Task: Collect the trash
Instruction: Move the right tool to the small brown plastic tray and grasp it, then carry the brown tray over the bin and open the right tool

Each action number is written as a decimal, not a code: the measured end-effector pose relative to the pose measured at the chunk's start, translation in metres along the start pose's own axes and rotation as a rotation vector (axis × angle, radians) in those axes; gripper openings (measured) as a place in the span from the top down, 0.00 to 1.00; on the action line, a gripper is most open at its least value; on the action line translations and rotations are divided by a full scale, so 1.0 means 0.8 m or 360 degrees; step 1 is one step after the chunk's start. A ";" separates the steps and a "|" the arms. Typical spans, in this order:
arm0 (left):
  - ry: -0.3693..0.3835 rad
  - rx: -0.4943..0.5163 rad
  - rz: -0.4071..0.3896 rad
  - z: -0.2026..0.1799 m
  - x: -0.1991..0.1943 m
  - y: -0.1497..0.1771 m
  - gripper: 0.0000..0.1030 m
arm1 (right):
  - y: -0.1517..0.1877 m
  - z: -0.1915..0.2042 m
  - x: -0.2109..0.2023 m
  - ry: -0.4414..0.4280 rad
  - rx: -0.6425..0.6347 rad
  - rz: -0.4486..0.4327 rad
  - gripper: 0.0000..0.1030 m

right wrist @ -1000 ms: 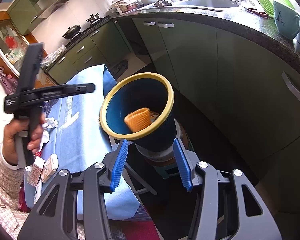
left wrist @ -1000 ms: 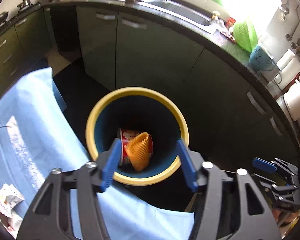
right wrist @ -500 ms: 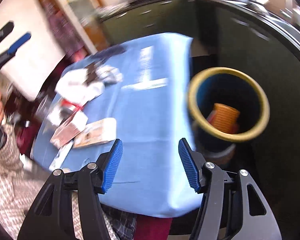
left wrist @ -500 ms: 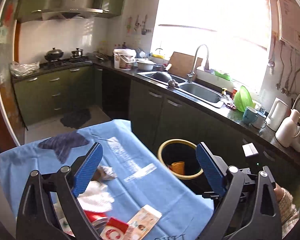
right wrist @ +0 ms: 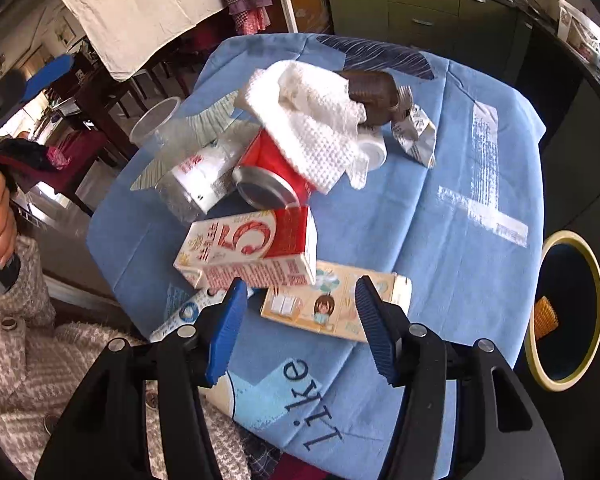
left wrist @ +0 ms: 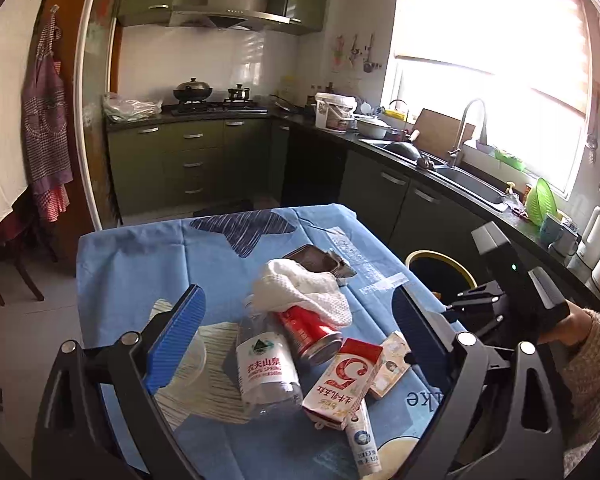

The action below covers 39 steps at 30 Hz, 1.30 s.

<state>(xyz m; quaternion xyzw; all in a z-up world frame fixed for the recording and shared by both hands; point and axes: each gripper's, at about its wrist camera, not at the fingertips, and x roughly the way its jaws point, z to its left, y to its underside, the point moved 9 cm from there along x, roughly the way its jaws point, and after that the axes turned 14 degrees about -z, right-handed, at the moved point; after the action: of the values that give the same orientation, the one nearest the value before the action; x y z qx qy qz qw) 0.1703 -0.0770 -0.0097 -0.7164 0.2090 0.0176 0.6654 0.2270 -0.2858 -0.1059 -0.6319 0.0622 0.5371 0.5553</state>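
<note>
Right gripper (right wrist: 298, 330) (spread wide) now faces the beige carton (right wrist: 336, 306), bin (right wrist: 572, 308) aside.

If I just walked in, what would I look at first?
Probably the messy heap of trash in the middle of the blue tablecloth: a red can lying on its side under a white knitted cloth, with a red-and-white carton in front. Then the yellow-rimmed bin just past the table's edge, with something orange inside. Both grippers, left and right, are open and empty.
</note>
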 end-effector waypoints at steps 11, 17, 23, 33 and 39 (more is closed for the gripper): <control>-0.0041 -0.0049 0.0012 0.023 -0.008 0.010 0.13 | -0.157 -0.116 0.082 0.0264 0.0266 -0.0117 0.59; -0.0058 -0.0093 0.0053 0.040 0.003 0.019 0.13 | -0.187 -0.126 0.131 0.0335 0.0138 -0.0038 0.79; -0.0057 -0.0092 0.0078 0.042 0.006 0.026 0.13 | -0.195 -0.119 0.158 0.0340 0.0041 0.0027 0.85; -0.0061 -0.0114 0.0078 0.047 0.006 0.024 0.13 | -0.189 -0.103 0.152 0.0225 0.0037 0.0084 0.86; -0.0054 -0.0097 0.0085 0.043 0.004 0.026 0.13 | -0.182 -0.104 0.169 0.0252 0.0019 0.0144 0.88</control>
<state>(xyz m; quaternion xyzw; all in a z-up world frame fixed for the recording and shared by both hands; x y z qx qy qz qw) 0.1753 -0.0450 -0.0341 -0.7301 0.2161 0.0537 0.6461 0.4322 -0.2250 -0.1305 -0.6655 0.1377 0.5097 0.5276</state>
